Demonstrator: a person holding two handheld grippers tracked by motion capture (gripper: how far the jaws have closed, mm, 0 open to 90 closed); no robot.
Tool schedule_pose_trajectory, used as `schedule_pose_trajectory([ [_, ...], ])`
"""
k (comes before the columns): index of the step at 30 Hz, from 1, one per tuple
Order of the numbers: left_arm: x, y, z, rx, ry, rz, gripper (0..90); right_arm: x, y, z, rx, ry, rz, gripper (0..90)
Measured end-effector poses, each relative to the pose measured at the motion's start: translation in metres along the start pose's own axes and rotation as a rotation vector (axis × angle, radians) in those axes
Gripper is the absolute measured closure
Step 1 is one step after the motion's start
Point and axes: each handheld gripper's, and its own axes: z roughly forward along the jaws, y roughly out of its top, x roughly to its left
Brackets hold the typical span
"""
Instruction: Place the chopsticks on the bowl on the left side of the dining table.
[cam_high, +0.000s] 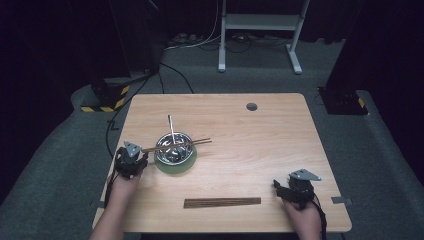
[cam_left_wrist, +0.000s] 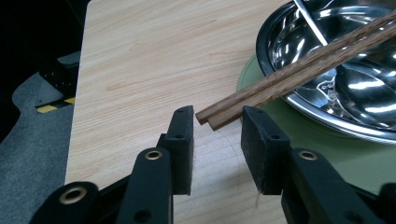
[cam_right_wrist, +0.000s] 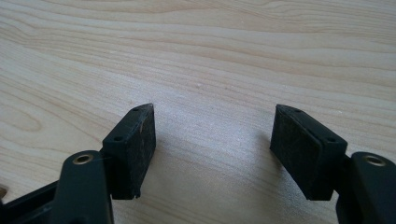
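A steel bowl (cam_high: 174, 151) (cam_left_wrist: 359, 93) stands on a green round plate (cam_high: 176, 169) (cam_left_wrist: 299, 140) at the table's left middle. A metal spoon (cam_high: 171, 125) (cam_left_wrist: 309, 21) leans in the bowl, handle pointing away. A pair of brown wooden chopsticks (cam_high: 180, 145) (cam_left_wrist: 289, 74) lies across the bowl's rim. My left gripper (cam_high: 144, 158) (cam_left_wrist: 217, 116) sits just left of the bowl. The near ends of the chopsticks lie between its fingertips with a small gap on each side, so it is open. My right gripper (cam_high: 276, 186) (cam_right_wrist: 212, 116) is open over bare wood at the front right.
A dark wooden strip (cam_high: 222, 202) lies flat near the front edge between my hands. A round cable hole (cam_high: 251, 106) sits at the back of the table (cam_high: 260, 150). Beyond the table are cables and a white stand on grey floor.
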Motion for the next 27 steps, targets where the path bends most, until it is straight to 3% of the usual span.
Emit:
schedule_pose_trajectory([
  [9,0.004,0.010,0.009,0.017,-0.006,0.022,64.2,0.001,0.000,-0.001,0.002,0.006,-0.001,31.0],
  [12,0.006,0.010,0.009,-0.002,-0.016,0.003,64.2,0.001,-0.001,-0.001,-0.002,0.015,-0.012,36.0],
  [15,0.009,0.008,0.006,-0.020,-0.031,-0.009,62.8,0.006,-0.002,-0.008,-0.057,-0.002,-0.048,41.5],
  [20,0.013,0.001,0.005,-0.020,-0.062,-0.008,60.2,0.022,0.023,-0.022,-0.128,0.066,-0.059,43.0],
  [23,0.016,-0.003,0.006,-0.016,-0.083,-0.022,58.0,0.040,0.046,-0.018,-0.134,0.107,-0.082,44.4],
  [27,0.018,-0.005,0.007,-0.032,-0.098,-0.026,57.6,0.069,0.078,0.001,-0.149,0.139,-0.101,53.3],
])
